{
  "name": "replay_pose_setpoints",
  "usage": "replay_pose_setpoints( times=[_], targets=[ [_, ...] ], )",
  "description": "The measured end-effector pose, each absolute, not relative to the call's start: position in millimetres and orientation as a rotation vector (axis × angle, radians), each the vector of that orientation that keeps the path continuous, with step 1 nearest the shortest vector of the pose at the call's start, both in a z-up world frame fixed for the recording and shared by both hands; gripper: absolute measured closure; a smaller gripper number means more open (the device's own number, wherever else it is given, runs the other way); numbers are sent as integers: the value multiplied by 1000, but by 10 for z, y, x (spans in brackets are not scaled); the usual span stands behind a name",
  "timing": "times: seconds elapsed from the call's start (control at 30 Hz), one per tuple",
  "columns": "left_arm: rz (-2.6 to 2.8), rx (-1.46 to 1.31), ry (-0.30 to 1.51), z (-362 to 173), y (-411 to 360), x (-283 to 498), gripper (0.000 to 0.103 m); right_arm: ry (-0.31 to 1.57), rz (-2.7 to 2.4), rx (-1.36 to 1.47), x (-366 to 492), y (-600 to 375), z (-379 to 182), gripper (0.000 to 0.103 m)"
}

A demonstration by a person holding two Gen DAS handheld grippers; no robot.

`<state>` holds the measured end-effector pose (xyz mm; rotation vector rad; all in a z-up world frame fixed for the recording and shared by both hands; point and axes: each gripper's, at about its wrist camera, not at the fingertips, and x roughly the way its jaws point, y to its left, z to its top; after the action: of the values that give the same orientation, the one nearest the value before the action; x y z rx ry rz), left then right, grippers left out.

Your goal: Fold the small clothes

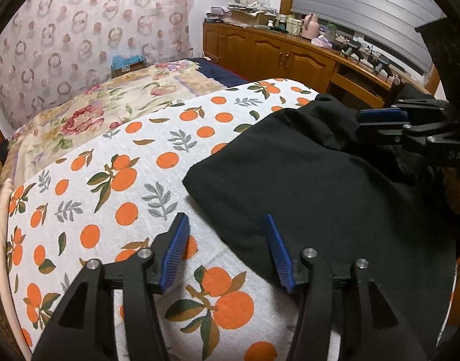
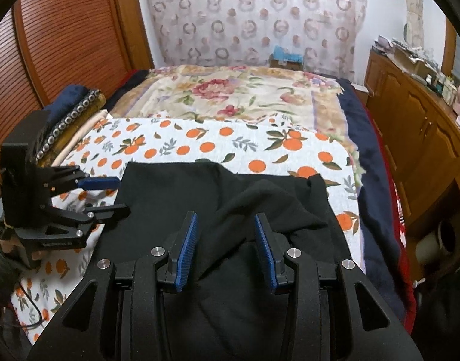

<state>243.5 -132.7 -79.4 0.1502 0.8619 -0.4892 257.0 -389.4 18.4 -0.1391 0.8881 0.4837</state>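
Orange-print sheet, black garment under spread right gripper

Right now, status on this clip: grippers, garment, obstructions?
Left gripper open, at garment's edge. Right gripper open, over it, empty. Black garment rumpled on orange-print cloth. Nothing in the way.

Garment: lies on the printed cloth, which is spread on the bed.
Left gripper: at the garment's left edge.
Right gripper: over the garment's middle.
Cabinet: right of the bed.
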Motion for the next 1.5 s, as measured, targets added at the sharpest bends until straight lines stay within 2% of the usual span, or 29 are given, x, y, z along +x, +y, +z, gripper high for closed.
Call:
replay_pose_setpoints(
  times=[0.27,0.37,0.43,0.63,0.93,1.0,1.03,1.07,1.13,1.23,1.3,1.5],
  targets=[
    [-486,151,864,-760,-1330,2451,44,911,459,-203,2569,-3817,92,65],
    [-486,151,864,-759,-1328,2454,43,914,456,-212,2569,-3820,88,72],
    [-485,151,864,-759,-1325,2456,43,909,460,-222,2563,-3820,102,83],
    [-485,151,864,-761,-1327,2453,43,878,462,-243,2554,-3837,203,98],
    [-498,136,864,-751,-1293,2451,43,789,301,-304,2844,-4158,486,100],
    [-501,123,864,-746,-1256,2450,43,783,241,-319,2984,-4265,482,99],
    [-495,117,865,-743,-1238,2457,43,790,225,-317,3030,-4304,470,93],
    [-492,110,865,-740,-1212,2460,43,801,190,-330,3093,-4345,448,91],
    [-486,90,867,-719,-1175,2480,43,805,155,-353,3151,-4399,433,77],
    [-480,63,868,-685,-1138,2525,43,805,192,-318,3143,-4499,443,61],
    [-469,61,876,-686,-1135,2552,43,820,244,-301,3121,-4514,397,56],
    [-453,47,913,-723,-1217,2701,43,907,374,-249,3205,-4495,72,54]
  ],
)
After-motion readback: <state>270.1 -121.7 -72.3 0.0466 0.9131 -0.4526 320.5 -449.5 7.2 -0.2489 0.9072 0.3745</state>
